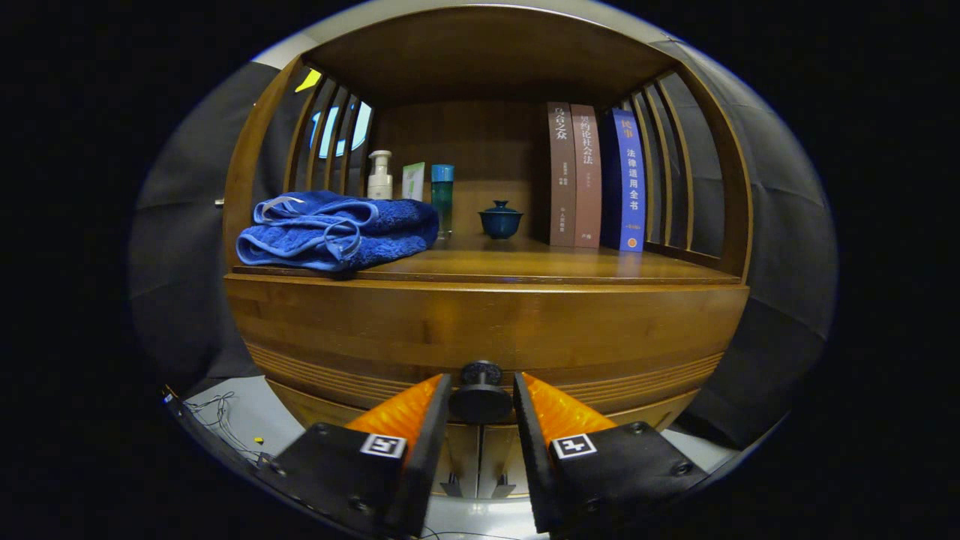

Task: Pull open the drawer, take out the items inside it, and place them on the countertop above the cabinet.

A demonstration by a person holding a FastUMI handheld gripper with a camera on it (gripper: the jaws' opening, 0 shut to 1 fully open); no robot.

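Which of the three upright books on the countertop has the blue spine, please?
The rightmost book, beside the slatted side; the two books to its left are brown. The gripper sits below at the drawer knob, jaws either side of it.

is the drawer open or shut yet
Shut: the drawer front sits flush under the countertop, no gap showing. The gripper fingers flank its knob; whether they press it, cannot tell.

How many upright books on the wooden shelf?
3, side by side right of the dark blue lidded teacup: dark brown book, reddish-brown book, blue book. None look hidden.
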